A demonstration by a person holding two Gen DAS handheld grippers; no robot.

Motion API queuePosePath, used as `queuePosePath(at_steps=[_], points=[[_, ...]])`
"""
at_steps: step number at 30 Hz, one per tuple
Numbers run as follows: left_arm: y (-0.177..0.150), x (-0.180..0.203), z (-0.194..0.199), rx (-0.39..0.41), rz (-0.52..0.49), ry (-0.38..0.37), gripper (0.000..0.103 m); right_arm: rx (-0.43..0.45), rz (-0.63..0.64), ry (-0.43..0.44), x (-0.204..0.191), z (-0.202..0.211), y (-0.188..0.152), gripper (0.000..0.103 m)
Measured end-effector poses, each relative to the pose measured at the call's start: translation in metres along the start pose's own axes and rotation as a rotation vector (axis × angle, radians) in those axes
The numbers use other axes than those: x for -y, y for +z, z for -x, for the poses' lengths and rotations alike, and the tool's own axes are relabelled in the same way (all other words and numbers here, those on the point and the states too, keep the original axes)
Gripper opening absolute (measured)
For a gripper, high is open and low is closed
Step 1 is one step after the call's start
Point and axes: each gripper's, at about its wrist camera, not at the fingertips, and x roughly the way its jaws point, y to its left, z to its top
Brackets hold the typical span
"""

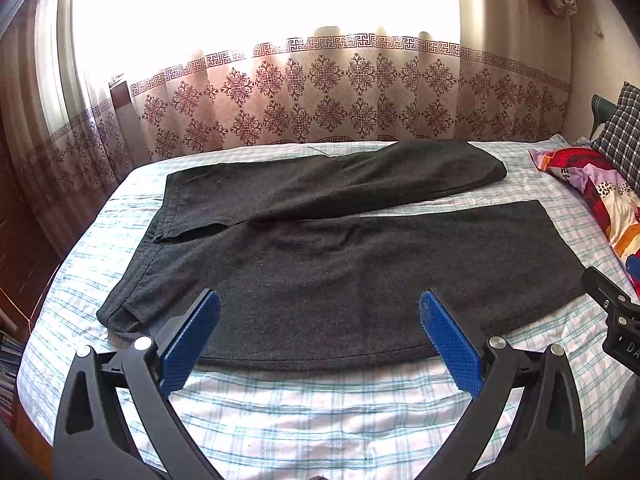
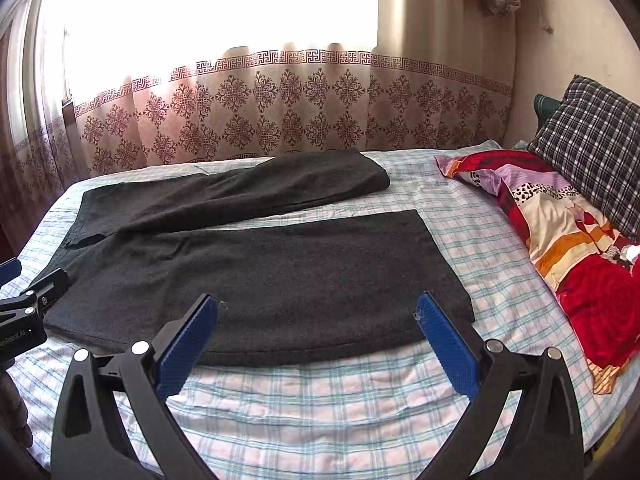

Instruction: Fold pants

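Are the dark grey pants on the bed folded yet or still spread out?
Spread out: the dark grey pants lie flat on the checked sheet, both legs apart.

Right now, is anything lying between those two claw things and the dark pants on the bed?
Nothing visible. Both the left gripper and right gripper hover with jaws open at the near edge of the pants, only bare checked sheet beneath them.

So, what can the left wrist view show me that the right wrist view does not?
Only the left wrist view shows the stacked books at the bed's left edge and the open left tongs. Only the right wrist view shows the open right tongs and most of the checked pillow. Both share the dark pants spread flat on the plaid sheet, the floral pillow and the patterned curtain.
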Motion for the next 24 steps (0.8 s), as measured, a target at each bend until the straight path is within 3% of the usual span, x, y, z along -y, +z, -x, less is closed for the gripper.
queuePosePath(at_steps=[5, 11, 16, 24], points=[[-0.01, -0.007, 0.003, -0.009, 0.011, 0.033, 0.101, 0.001, -0.005, -0.013, 0.003, 0.004, -0.002, 0.098], [-0.014, -0.017, 0.011, -0.027, -0.008, 0.22, 0.101, 0.036, 0.015, -0.018, -0.005, 0.015, 0.001, 0.098], [-0.013, -0.026, 0.021, -0.051, 0.041, 0.165, 0.101, 0.047, 0.02, -0.007, -0.008, 0.021, 0.0, 0.098], [-0.009, -0.03, 0.031, -0.02, 0.066, 0.144, 0.101, 0.059, 0.024, -0.005, -0.008, 0.025, 0.002, 0.098]])
